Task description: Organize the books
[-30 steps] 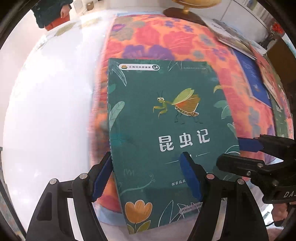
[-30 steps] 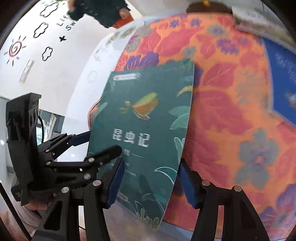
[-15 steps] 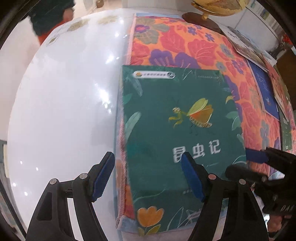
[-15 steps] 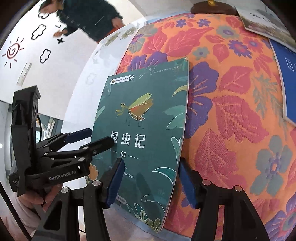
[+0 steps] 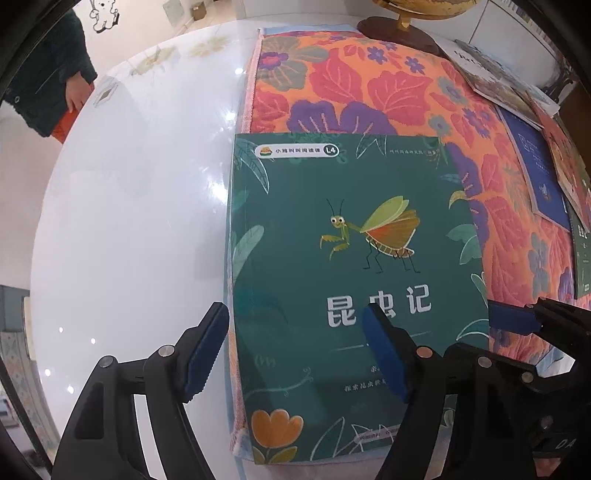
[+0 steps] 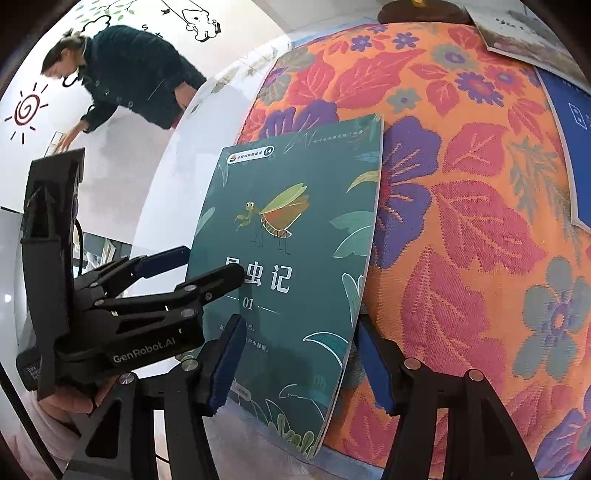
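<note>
flat on the orange floral woven cloth [image 5: 369, 85] near its left edge – thin dark-green paperback with a mantis on the cover [image 5: 354, 236], beside the glossy white tabletop [image 5: 129, 221]. left gripper [image 5: 295, 350] spread wide, hovering over the book's spine side, nothing pinched, one blue pad [image 5: 384, 358] above the cover. right gripper [image 6: 299, 362] also parted, straddling the book's lower right edge, which looks slightly lifted off the cloth; contact with the pads not clear. probably light and bendy, slick laminated cover – best taken by a free edge, not the middle. more flat books [image 5: 532, 166] well apart at the cloth's far right, wooden globe base [image 5: 399, 31] beyond. no box or shelf in view.
</note>
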Demonstrator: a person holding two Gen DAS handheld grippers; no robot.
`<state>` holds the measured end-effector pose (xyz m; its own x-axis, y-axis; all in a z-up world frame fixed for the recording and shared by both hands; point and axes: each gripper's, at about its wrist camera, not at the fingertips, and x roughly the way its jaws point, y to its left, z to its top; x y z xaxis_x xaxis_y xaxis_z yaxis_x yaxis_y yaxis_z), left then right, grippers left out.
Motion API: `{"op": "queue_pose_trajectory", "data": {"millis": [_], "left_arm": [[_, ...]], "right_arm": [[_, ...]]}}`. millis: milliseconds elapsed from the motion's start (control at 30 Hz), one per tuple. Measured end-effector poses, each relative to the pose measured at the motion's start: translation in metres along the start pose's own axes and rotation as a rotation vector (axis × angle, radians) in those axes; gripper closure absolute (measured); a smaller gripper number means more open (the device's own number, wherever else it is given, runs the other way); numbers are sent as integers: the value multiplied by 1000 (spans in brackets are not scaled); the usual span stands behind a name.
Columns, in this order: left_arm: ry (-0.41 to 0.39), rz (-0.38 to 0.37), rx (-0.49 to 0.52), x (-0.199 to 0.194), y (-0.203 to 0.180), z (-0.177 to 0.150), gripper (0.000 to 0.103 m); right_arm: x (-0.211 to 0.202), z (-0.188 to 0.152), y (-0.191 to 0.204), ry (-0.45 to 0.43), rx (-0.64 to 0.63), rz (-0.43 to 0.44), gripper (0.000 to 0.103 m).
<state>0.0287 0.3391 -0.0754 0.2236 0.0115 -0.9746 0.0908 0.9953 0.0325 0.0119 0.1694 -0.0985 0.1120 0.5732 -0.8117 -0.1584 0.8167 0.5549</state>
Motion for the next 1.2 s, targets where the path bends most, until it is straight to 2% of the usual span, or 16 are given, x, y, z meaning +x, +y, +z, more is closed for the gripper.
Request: {"op": "queue_pose_trajectory", "data": {"millis": [133, 367, 500, 667, 867, 1033, 1200], "left_arm": [[-3, 15, 2, -15, -16, -10, 30], [-16, -49, -2, -37, -73, -15, 30], [3, -58, 43, -37, -118, -15, 30], [22, -87, 97, -34, -185, -11, 30], [39, -118, 191, -33, -262, -1, 30], [53, -127, 263, -29, -321, 7, 30], [52, -107, 293, -23, -359, 25, 30]], "right_arm": [[-18, -5, -11, -13, 30, 24, 44], [-66, -20, -43, -55, 77, 33, 44], [-102, -33, -72, -87, 110, -5, 44], [-140, -52, -113, -108, 114, -99, 44], [-181, -74, -183, -125, 208, -149, 44], [-208, -81, -230, -128, 248, -209, 44], [-232, -78, -267, -137, 262, -228, 44]]}}
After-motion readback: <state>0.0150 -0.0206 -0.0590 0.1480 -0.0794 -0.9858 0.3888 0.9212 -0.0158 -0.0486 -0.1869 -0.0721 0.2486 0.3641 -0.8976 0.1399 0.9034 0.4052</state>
